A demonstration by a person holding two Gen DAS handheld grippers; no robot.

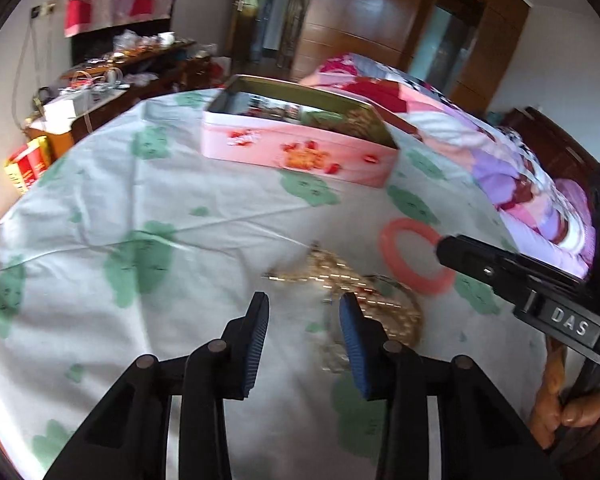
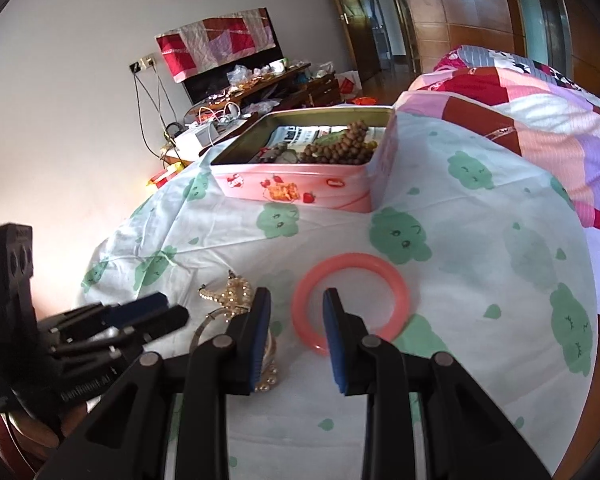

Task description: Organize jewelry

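Observation:
A pink open tin point(image 1: 300, 150) stands on the bed sheet; in the right wrist view the tin point(image 2: 300, 184) holds brown bead strings point(image 2: 340, 148) and papers. A coral bangle point(image 2: 350, 300) lies on the sheet, also in the left wrist view point(image 1: 414, 256). A gold pearl chain pile point(image 1: 364, 292) lies left of it, also in the right wrist view point(image 2: 236, 300). My left gripper point(image 1: 304, 308) is open and empty, just short of the chain. My right gripper point(image 2: 296, 304) is open and empty, its tips over the bangle's near rim.
A white sheet with green clouds point(image 2: 480, 240) covers the bed. A patchwork quilt point(image 2: 540, 128) lies to the right. A cluttered wooden desk point(image 2: 260, 88) stands beyond the bed's far edge. The right gripper's body point(image 1: 520, 280) reaches in from the right in the left wrist view.

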